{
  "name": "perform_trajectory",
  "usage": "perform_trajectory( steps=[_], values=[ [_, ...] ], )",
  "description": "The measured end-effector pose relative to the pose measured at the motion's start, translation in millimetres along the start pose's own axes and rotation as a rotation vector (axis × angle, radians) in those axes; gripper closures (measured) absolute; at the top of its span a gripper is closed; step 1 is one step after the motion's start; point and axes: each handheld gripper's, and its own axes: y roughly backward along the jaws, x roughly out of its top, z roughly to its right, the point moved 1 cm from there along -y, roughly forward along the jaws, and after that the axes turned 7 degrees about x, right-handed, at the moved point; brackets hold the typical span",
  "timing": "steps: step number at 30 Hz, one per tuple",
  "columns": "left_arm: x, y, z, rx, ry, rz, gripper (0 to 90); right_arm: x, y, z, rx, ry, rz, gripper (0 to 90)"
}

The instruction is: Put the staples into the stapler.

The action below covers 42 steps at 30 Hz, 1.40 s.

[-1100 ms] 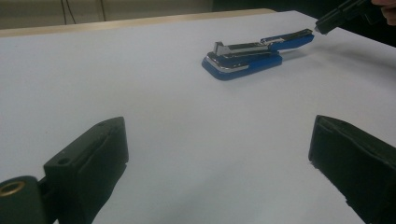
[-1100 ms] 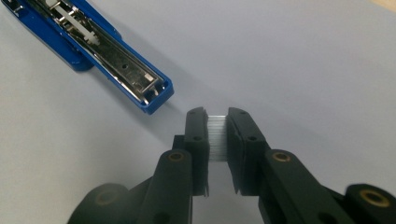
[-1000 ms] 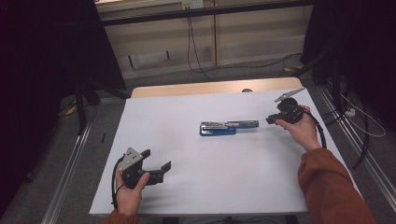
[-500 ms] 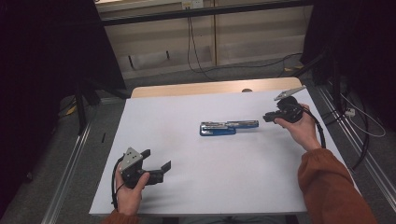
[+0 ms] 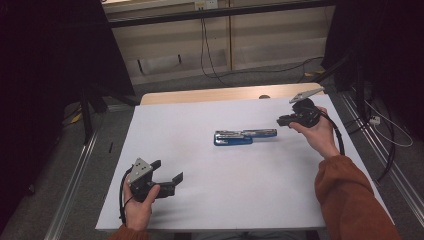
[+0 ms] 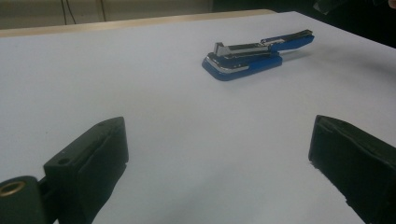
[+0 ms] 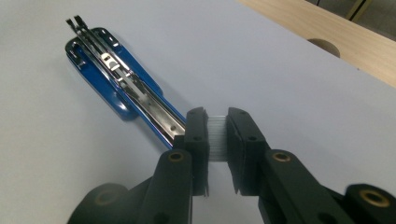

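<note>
Beside the stapler [image 5: 243,136], right gripper [image 5: 283,120] level.

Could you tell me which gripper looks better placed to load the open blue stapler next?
Probably right: the right gripper holds a staple strip beside the stapler; the left gripper is open, farther off.

High view: fixed above the person's edge of the counter [image 5: 280,200], facing forward and down, far enough to take in the whole top. Left gripper view: low over the near-left counter, looking between wide-set jaws toward the blue stapler [image 6: 254,55] at mid-distance. Right gripper view: close behind its near-closed jaws, stapler [image 7: 119,74] just beyond; all three views share the stapler [image 5: 242,136].
</note>
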Motion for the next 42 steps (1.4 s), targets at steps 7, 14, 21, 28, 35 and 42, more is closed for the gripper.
perform_trajectory(
  steps=[7, 14, 21, 28, 35, 42],
  values=[
    [0.0, -0.1, -0.1, -0.001, 0.000, -0.001, 4.9, 7.7, -7.0, -7.1, 0.018, 0.016, 0.002, 79.1],
    [-0.1, 0.1, -0.3, 0.001, 0.004, 0.001, 4.9, 11.9, -13.0, -11.0, 0.038, 0.028, -0.004, 79.1],
    [0.0, 0.2, -0.1, -0.001, 0.002, 0.001, 4.9, 19.7, -17.8, -17.4, 0.057, 0.031, -0.021, 79.1],
    [0.2, 0.8, -0.3, 0.001, 0.008, 0.006, 4.9, 22.5, -30.6, -28.4, 0.098, 0.060, -0.013, 79.1],
    [0.4, 0.8, -0.3, -0.002, 0.000, 0.004, 4.9, 28.3, -40.4, -36.2, 0.110, 0.116, 0.011, 79.1],
    [0.4, 0.7, -0.2, -0.006, -0.003, 0.003, 4.9, 32.2, -49.7, -38.9, 0.155, 0.104, 0.006, 79.0]
  ],
)
